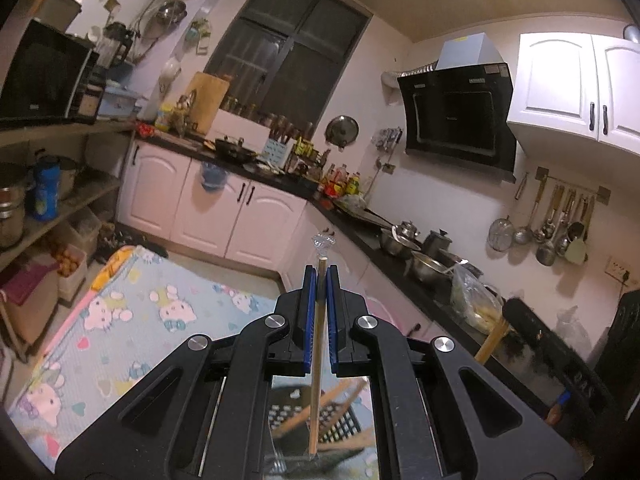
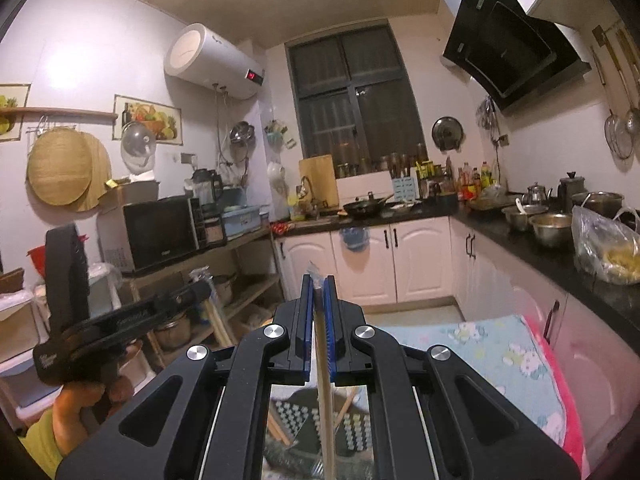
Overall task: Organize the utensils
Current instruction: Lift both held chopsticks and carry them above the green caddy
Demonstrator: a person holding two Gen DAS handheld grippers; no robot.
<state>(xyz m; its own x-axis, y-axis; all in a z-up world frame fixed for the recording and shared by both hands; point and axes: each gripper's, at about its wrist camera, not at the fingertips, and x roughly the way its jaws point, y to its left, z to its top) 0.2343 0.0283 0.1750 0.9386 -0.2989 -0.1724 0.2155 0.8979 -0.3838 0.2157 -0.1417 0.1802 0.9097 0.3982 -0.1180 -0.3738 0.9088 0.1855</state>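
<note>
The left tongs (image 1: 321, 276) are pressed together on a thin wooden stick with a clear crystal-like top (image 1: 319, 320), held up in the air over the cartoon-print cloth (image 1: 152, 304). The right tongs (image 2: 319, 286) pinch a similar wooden stick (image 2: 325, 380), also raised, pointing toward the white cabinets (image 2: 400, 260).

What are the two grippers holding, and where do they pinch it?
Each holds one thin wooden stick. The left gripper pinches its stick near the wrapped top end; the right gripper pinches its stick near its top too.
</note>
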